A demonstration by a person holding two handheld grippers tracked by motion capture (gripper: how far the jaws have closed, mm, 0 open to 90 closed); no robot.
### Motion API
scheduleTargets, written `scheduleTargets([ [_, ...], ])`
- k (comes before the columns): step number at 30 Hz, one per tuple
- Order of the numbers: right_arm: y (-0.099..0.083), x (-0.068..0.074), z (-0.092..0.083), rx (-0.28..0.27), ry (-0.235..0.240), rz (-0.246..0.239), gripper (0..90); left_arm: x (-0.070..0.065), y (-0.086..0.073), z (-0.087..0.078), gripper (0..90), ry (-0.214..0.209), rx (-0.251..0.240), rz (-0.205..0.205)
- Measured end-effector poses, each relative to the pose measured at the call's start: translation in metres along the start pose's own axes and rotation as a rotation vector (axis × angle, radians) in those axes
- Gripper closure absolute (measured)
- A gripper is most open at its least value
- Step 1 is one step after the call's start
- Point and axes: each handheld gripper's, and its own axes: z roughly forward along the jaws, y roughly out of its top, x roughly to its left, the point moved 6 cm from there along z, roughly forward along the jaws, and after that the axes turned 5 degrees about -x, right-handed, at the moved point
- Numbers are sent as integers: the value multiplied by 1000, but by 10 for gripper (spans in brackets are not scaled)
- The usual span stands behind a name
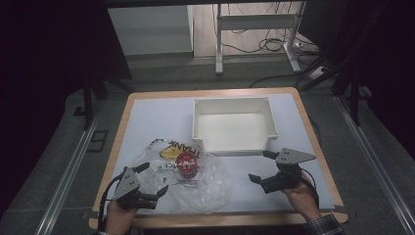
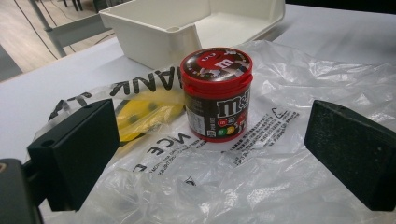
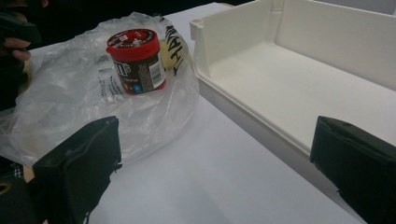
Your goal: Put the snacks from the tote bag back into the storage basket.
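Observation:
A small candy tub with a red lid and brown label stands upright on a crumpled clear plastic bag printed with black letters and a yellow face. My left gripper is open at the bag's left edge, its jaws spread wide with the tub beyond them. My right gripper is open over bare table, between the bag and the white bin.
The empty white plastic bin sits at the back middle of the white tabletop, whose wooden edge runs around it. Beyond the table lie a grey floor, a desk frame and loose cables.

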Motion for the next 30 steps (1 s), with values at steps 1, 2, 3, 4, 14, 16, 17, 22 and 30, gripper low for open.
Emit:
scheduleTargets([
  [1,0,0,0,0,-2,-2,23,0,0,0,31,0,0,0],
  [2,1,0,0,0,-3,-2,23,0,0,0,31,0,-1,0],
  [3,1,0,0,1,-2,-1,23,0,0,0,31,0,-2,0],
  [4,1,0,0,2,-1,-1,23,0,0,0,31,0,-2,-1],
  [14,4,0,3,0,-3,-3,23,-1,0,1,31,-1,1,2],
  [16,5,0,3,-2,-4,2,23,-1,0,1,31,-3,0,0],
  [17,5,1,3,-2,-4,4,22,-1,0,1,31,-3,0,0],
  [22,6,1,4,-1,-3,19,22,-1,0,1,31,-3,1,1],
  [30,5,3,8,3,1,31,22,-1,0,1,31,-2,4,6],
])
